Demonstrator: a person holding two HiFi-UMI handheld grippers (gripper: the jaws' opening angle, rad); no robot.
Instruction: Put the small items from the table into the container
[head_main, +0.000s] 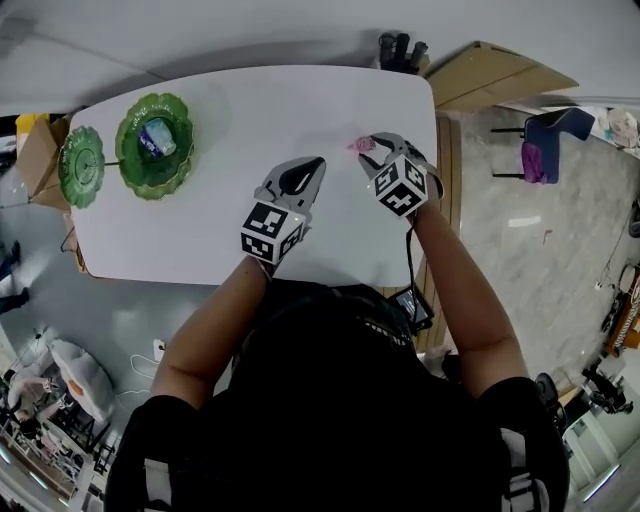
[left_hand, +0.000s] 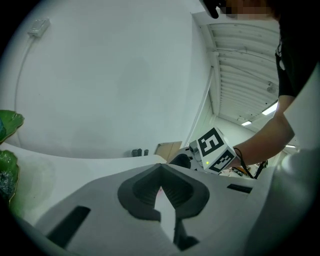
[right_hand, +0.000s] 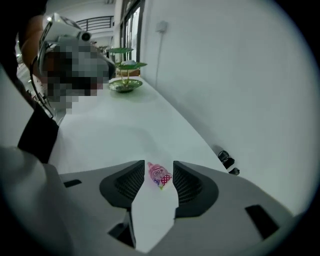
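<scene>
My right tongs (right_hand: 159, 169) tip steeply down with jaws wide apart, gripping nothing. My left tongs (left_hand: 160, 172) are closed and empty, held aside as the spare. On the white table (head_main: 300, 100), the green dish (head_main: 128, 165) waits at the far left as the container. The pink sweet (right_hand: 159, 175) lies between the right jaws, not yet squeezed, lined up for a pinch.

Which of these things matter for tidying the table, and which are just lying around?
In the job: pink sweet between the open right gripper's jaws; large green dish holding a wrapped item.
Just lying about: cardboard box; blue chair; small black objects.
</scene>
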